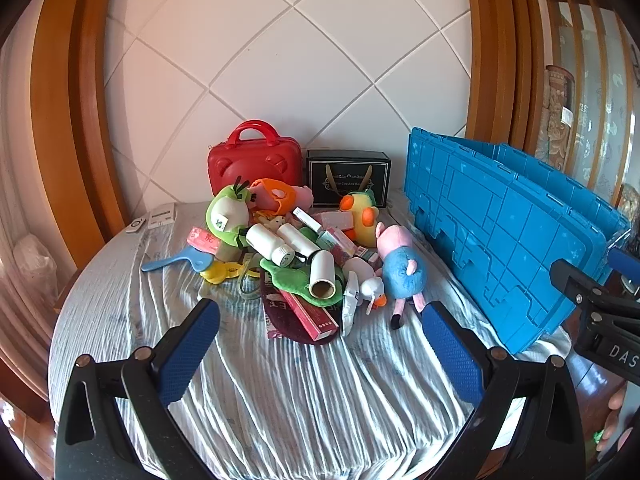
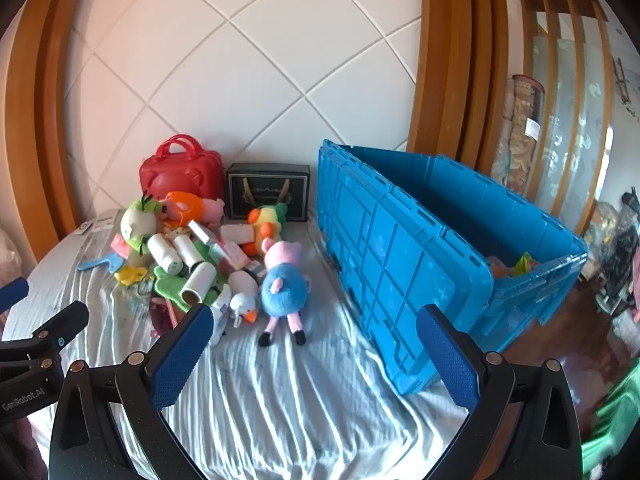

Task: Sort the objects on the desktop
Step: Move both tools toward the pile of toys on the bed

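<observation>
Blue crate (image 2: 400, 248) stands at the right of the cloth-covered counter (image 2: 280, 392), its lid hanging open. Just left of it lies a heap of toys (image 1: 288, 248), with a pig doll (image 2: 284, 280) nearest. The left claw (image 1: 320, 336) and right claw (image 2: 316, 340) both gape wide, empty, above bare cloth.

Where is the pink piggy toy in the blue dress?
The pig plush lies on the striped sheet at the right edge of the toy pile, between the white duck toy and the blue crate, in both wrist views.
</observation>
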The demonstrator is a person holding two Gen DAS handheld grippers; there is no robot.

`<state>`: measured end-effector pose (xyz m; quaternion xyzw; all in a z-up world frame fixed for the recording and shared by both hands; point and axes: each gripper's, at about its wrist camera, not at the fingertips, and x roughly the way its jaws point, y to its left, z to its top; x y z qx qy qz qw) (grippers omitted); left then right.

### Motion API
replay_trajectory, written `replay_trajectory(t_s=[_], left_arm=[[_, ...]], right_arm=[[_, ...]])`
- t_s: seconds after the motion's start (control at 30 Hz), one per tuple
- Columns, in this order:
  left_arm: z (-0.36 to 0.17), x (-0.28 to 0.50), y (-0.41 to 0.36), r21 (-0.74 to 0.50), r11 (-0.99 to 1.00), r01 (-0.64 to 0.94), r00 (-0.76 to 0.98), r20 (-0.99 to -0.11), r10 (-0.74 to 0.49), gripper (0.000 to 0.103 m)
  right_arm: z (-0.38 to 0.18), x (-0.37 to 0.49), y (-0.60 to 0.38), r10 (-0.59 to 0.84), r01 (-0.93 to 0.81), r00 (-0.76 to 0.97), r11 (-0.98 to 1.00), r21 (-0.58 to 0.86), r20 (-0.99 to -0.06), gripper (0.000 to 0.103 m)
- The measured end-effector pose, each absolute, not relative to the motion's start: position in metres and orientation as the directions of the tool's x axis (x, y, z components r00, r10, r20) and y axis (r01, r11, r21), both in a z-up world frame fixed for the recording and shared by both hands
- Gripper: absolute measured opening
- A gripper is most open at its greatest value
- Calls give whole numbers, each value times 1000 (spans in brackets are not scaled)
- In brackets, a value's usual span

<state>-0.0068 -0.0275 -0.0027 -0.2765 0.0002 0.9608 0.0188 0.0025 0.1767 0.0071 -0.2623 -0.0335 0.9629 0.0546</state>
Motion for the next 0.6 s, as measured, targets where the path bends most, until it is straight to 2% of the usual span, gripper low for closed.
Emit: replay_trajectory(t_s=[0.6], left_arm=[[-16,-18,-24,-47,-998,-45,-826,-560,64,102]], right_arm=[[-1,-5,187,132,-98,-845,-991,-92,-519,103]])
